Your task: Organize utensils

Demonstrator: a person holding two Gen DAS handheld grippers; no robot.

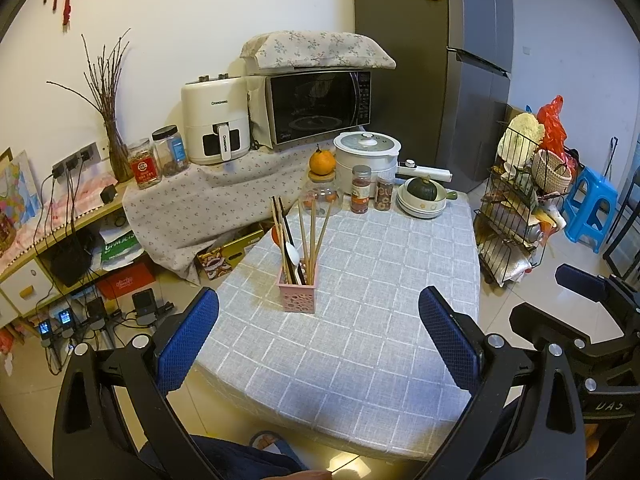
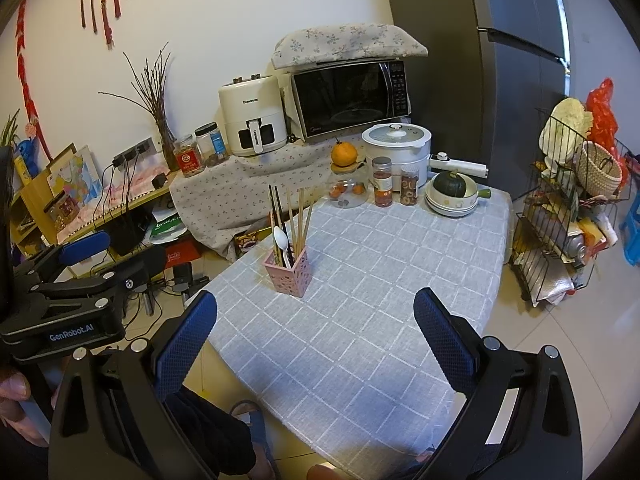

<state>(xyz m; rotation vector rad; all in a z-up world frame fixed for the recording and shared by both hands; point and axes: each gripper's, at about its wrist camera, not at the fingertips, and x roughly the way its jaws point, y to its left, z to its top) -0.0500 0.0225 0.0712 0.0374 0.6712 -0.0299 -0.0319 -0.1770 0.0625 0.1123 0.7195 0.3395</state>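
Observation:
A pink perforated holder point(image 1: 299, 290) stands on the grey checked tablecloth point(image 1: 360, 320) near its left edge. Several wooden and dark chopsticks point(image 1: 310, 232) and a white spoon point(image 1: 292, 255) stand upright in it. The holder also shows in the right wrist view point(image 2: 289, 272), with the chopsticks point(image 2: 298, 220) and spoon point(image 2: 280, 240). My left gripper point(image 1: 319, 312) is open and empty, held back above the table's near edge. My right gripper point(image 2: 316, 320) is open and empty, also near the front edge. The right gripper shows at the far right of the left wrist view point(image 1: 588, 284).
At the table's far end stand a glass jar with an orange point(image 1: 322, 184), two spice jars point(image 1: 361, 190), a white cooker point(image 1: 366, 152) and stacked bowls with a squash point(image 1: 422, 198). A wire rack point(image 1: 516, 216) stands right of the table. An air fryer point(image 1: 216, 120) and microwave point(image 1: 316, 106) sit behind.

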